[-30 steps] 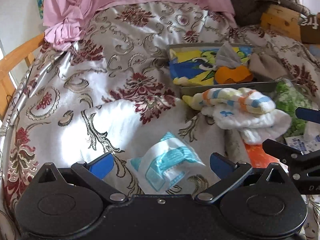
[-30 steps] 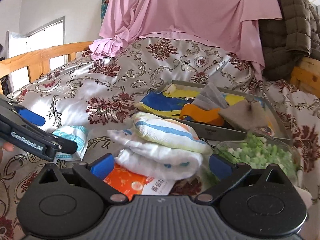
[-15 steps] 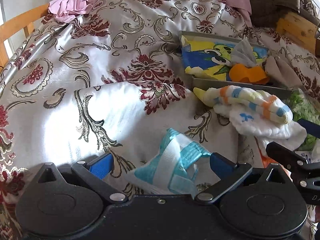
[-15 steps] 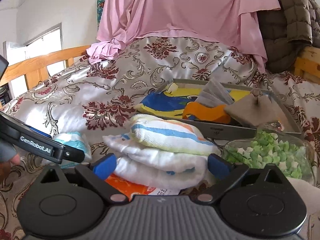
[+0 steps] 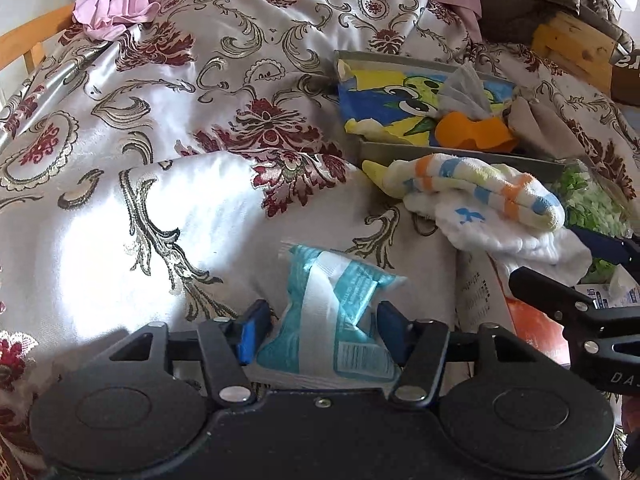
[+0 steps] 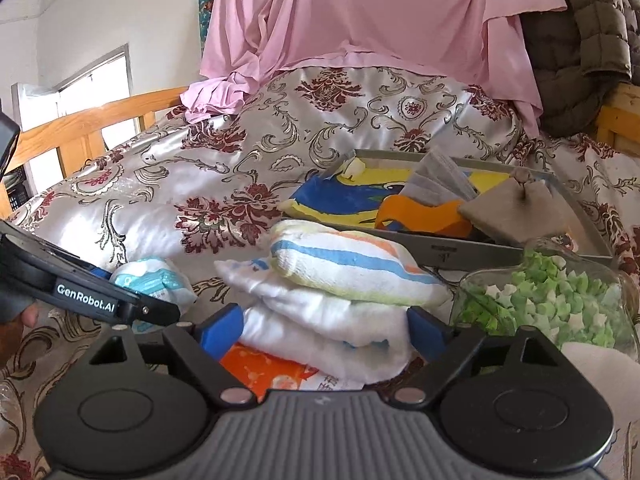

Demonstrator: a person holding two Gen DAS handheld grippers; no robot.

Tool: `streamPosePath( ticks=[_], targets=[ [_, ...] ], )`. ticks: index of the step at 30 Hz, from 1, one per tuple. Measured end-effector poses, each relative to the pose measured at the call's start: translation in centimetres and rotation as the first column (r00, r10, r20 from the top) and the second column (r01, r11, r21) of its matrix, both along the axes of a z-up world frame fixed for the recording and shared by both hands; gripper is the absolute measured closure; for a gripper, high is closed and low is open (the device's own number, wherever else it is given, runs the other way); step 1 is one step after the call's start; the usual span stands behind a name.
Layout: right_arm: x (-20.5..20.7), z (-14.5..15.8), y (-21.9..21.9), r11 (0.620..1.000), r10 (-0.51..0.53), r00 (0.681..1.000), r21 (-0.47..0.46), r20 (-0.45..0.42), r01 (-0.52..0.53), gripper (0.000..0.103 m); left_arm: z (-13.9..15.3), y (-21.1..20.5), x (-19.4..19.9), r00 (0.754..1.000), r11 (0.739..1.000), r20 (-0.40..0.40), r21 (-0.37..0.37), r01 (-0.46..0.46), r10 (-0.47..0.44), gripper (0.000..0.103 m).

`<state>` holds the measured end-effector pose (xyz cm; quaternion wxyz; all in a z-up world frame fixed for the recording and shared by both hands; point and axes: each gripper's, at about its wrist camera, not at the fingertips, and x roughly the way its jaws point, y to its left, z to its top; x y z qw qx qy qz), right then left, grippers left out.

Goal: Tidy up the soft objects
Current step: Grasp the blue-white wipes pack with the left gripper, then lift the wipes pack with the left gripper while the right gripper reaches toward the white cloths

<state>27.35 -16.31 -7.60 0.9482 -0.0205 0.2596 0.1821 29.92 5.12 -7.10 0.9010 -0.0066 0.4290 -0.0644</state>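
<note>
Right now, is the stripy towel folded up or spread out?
Folded. The striped towel is a thick, doubled-over bundle lying on the white cloth.

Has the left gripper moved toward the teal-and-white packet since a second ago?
Yes. In the left wrist view the left gripper has come down and forward over the floral bedspread; the teal-and-white packet now sits between its closing jaws, apparently touching the pads.

We see a silver bedspread (image 5: 132,208) with dark red flowers, a teal-and-white packet (image 5: 332,312), a towel (image 6: 352,264) striped blue, orange and yellow, a white cloth (image 6: 328,328), a pink sheet (image 6: 380,20) and pale green bits in a jar (image 6: 548,300)
</note>
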Motion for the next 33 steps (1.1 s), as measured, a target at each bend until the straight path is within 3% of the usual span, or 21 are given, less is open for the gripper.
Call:
streamPosePath(
  ticks=[7, 14, 25, 33],
  targets=[
    [0.0, 0.0, 0.1, 1.0, 0.023, 0.999, 0.016, -0.029, -0.022, 0.019, 0.6, -0.2, -0.6, 1.0, 0.997, 0.024, -0.079, 0.016, -0.015, 0.05],
    [0.1, 0.0, -0.1, 0.998, 0.023, 0.998, 0.053, -0.057, -0.02, 0.03, 0.8, -1.4, -1.3, 0.996, 0.992, 0.054, -0.092, 0.081, -0.076, 0.05],
    [-0.5, 0.6, 0.9, 1.0, 0.027, 0.998, -0.002, -0.05, -0.028, 0.079, 1.2, -1.7, -1.8, 0.993, 0.986, 0.076, -0.131, 0.101, -0.092, 0.051],
    [-2.6, 2.3, 0.4, 1.0, 0.004, 1.0, -0.004, 0.006, -0.004, 0.085, 1.9, -2.0, -2.7, 0.987, 0.983, 0.116, -0.136, 0.123, -0.108, 0.052]
  ],
)
